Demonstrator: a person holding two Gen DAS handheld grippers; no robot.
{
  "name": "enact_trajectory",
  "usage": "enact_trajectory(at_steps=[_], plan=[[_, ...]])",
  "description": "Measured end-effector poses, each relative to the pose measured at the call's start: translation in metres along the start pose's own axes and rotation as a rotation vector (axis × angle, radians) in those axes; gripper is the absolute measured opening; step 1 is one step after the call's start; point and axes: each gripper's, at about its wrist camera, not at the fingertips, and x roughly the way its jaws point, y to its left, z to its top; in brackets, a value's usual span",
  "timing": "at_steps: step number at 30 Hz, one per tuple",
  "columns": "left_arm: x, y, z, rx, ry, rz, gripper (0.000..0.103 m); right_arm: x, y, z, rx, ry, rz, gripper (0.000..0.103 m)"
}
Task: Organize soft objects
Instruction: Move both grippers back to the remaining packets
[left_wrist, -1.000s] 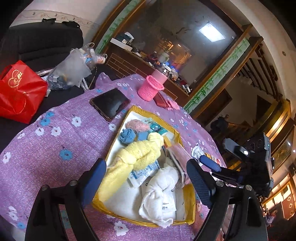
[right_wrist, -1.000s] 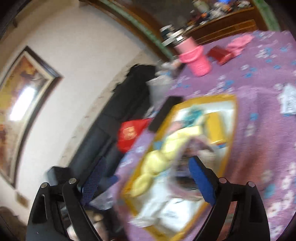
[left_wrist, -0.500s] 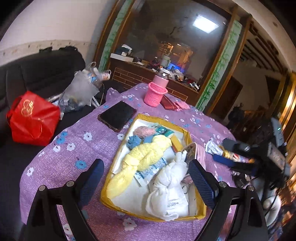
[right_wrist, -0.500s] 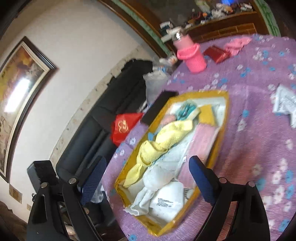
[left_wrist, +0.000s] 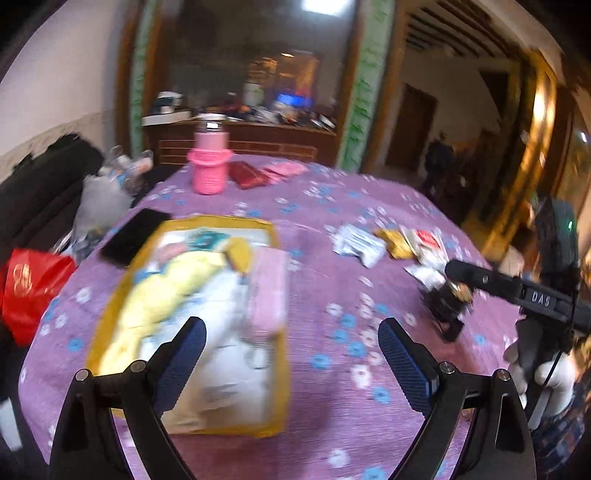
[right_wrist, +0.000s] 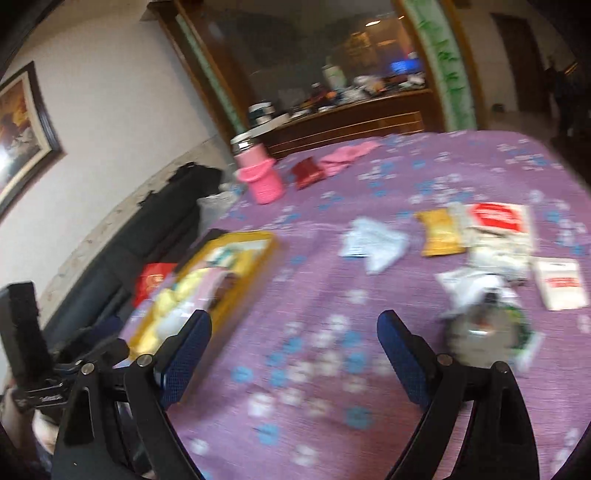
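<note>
A yellow-rimmed tray lies on the purple flowered tablecloth at left and holds a yellow cloth, a white cloth and a pink cloth. It also shows in the right wrist view. My left gripper is open and empty above the tray's right edge. My right gripper is open and empty over bare tablecloth. Loose packets and tissue packs lie at right, with a round wrapped item nearer. Both views are blurred.
A pink cup with a bottle, a red wallet and a pink cloth stand at the table's far side. A black phone lies beside the tray. A red bag and a dark sofa are left.
Both grippers have swung to the right, away from over the tray toward the packets on the table's right side. Both stay open and empty. The views have become blurred.
</note>
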Motion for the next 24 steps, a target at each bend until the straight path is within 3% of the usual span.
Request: enact_trajectory(at_steps=[12, 24], plan=[[0.048, -0.099, -0.001, 0.211, 0.100, 0.034, 0.096, -0.061, -0.089, 0.004, 0.064, -0.099, -0.150, 0.091], [0.094, -0.122, 0.001, 0.264, 0.181, 0.068, 0.096, -0.070, -0.133, 0.021, 0.119, -0.127, -0.186, 0.091]])
